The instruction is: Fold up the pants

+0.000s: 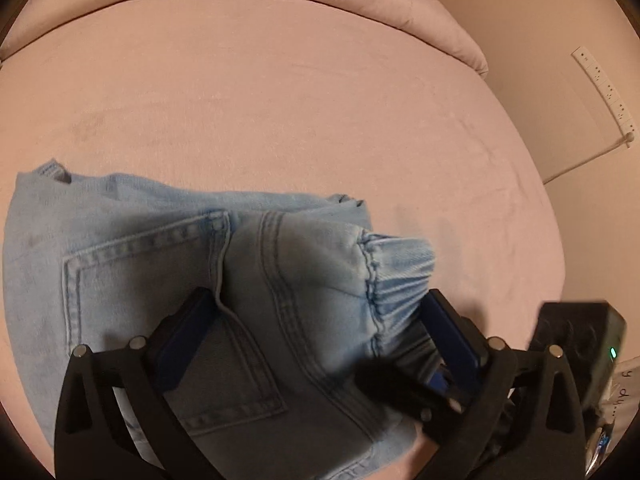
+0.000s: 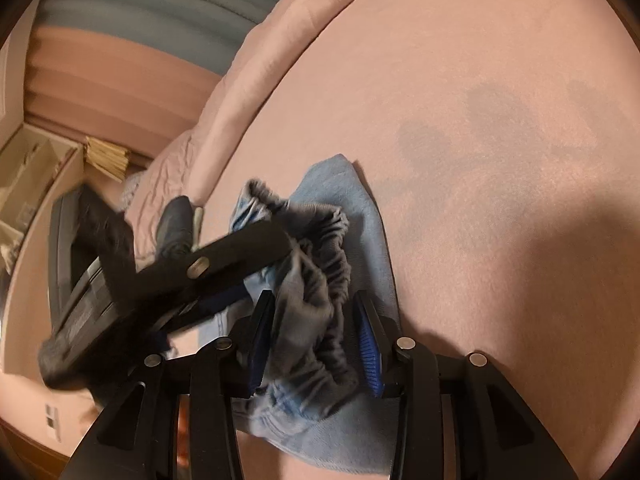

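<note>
Light blue jeans (image 1: 168, 264) lie folded on a pink bed (image 1: 280, 112), back pocket up, the elastic waistband (image 1: 396, 276) at the right. My left gripper (image 1: 316, 312) is open, its blue-padded fingers (image 1: 188, 332) standing wide on either side of the seat seam, over the fabric. In the right wrist view my right gripper (image 2: 312, 312) is open around the bunched waistband (image 2: 320, 264), with fabric lying between the jaws. The left gripper's black body (image 2: 208, 268) crosses just left of it, over the jeans (image 2: 360, 216).
A pink pillow or rolled cover (image 1: 360, 4) runs along the bed's far edge. A white power strip (image 1: 608, 92) lies on the floor at right. Shelving and boxes (image 2: 48, 168) stand beyond the bed's left side.
</note>
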The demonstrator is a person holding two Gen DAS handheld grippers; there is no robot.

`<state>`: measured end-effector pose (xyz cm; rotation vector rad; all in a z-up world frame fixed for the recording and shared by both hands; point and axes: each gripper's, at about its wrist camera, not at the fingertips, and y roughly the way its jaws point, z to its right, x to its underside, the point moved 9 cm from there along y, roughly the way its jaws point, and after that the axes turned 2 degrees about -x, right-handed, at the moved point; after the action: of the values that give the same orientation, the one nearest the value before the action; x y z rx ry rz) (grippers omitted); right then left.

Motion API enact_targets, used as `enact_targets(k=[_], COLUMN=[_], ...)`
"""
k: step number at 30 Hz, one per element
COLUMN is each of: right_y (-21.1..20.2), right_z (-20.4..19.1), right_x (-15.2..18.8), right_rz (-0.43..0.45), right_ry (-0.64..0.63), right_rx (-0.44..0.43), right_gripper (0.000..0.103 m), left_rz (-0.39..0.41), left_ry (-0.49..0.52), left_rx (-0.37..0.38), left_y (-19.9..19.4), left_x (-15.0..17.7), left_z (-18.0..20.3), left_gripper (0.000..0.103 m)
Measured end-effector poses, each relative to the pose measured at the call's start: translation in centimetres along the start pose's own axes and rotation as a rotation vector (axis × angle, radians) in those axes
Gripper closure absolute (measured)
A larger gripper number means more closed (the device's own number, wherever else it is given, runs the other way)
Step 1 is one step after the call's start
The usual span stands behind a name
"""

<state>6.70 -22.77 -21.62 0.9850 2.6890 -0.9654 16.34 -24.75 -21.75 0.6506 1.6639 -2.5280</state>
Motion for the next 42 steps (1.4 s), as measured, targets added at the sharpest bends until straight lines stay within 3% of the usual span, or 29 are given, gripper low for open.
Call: enact_targets(k=[2, 4, 6, 7, 9, 11, 16, 18, 19, 21, 24, 28, 30, 32, 33, 34, 36, 40, 42], right_y=[-0.8, -2.2, -3.8, -5.2, -7.0, -7.9, -3.4, -1.3, -0.1, 2.0, 2.1, -0.5, -2.2, -5.0, -6.2, -7.0, -6.6, -0.6, 2.7], right_z=[0.0, -0.4, -1.1, -1.6, -2.3, -3.8, -7.6, -7.6, -6.5, -4.2, -2.1, -2.4, -1.7, -0.5, -0.5, -1.6, -4.2, -11.9, -14.2], right_x=[0.2, 0.2, -0.2, -0.9, -2.0, -3.4, -4.3, -4.4, -4.5, -4.5, -4.3, -4.4, -5.0, -6.4, -7.0, -7.4, -7.2, -4.5, -3.5], right_rz=[-0.007, 0.011, 0.065, 0.129, 0.213, 0.27, 0.195, 0.152, 0.129, 0.042, 0.008, 0.007, 0.048, 0.144, 0.182, 0.201, 0.167, -0.036, -0.133], right_ry=[-0.014, -0.033, -0.092, -0.145, -0.192, -0.228, -0.384, -0.407, -0.411, -0.362, -0.262, -0.21, -0.198, -0.185, -0.188, -0.213, -0.276, -0.49, -0.547], right_rx=[0.023, 0.044, 0.086, 0.151, 0.199, 0.165, 0.145, 0.173, 0.237, 0.27, 0.203, 0.135, 0.186, 0.301, 0.331, 0.31, 0.245, 0.103, 0.084], right_gripper=[0.064, 0.055, 0.054, 0.053, 0.053, 0.053, 0.053, 0.053, 0.053, 0.053, 0.053, 0.052, 0.046, 0.044, 0.044, 0.044, 0.044, 0.042, 0.042], left_rz=[-0.005, 0.012, 0.054, 0.091, 0.152, 0.199, 0.225, 0.185, 0.153, 0.129, 0.12, 0.113, 0.107, 0.116, 0.124, 0.132, 0.15, 0.179, 0.174], left_ry=[-0.009, -0.025, -0.032, -0.025, -0.002, 0.028, -0.001, -0.03, -0.046, -0.055, -0.134, -0.137, -0.13, -0.143, -0.171, -0.196, -0.245, -0.285, -0.297], left_rx=[0.015, 0.067, 0.097, 0.1, 0.061, -0.01, -0.159, -0.154, -0.146, -0.145, -0.038, 0.049, 0.079, 0.11, 0.159, 0.196, 0.259, 0.297, 0.305], left_y=[-0.2, -1.2, -3.1, -4.4, -6.6, -8.5, -10.5, -9.6, -8.9, -7.9, -7.0, -8.2, -9.1, -9.6, -9.8, -10.0, -10.5, -11.3, -10.9], left_x=[-0.3, -0.3, -0.2, 0.0, 0.6, 1.6, 5.6, 7.2, 8.1, 9.3, 10.7, 10.9, 11.8, 12.6, 12.8, 13.1, 13.3, 12.6, 12.4], left_z=[0.0, -0.2, -0.7, -1.1, -2.0, -3.5, -8.8, -10.2, -10.7, -11.3, -11.8, -11.9, -12.3, -12.3, -12.4, -12.5, -13.3, -13.6, -13.9], left_gripper=[0.001, 0.001, 0.001, 0.001, 0.001, 0.001, 0.002, 0.009, 0.01, 0.011, 0.012, 0.012, 0.013, 0.013, 0.012, 0.012, 0.012, 0.012, 0.012])
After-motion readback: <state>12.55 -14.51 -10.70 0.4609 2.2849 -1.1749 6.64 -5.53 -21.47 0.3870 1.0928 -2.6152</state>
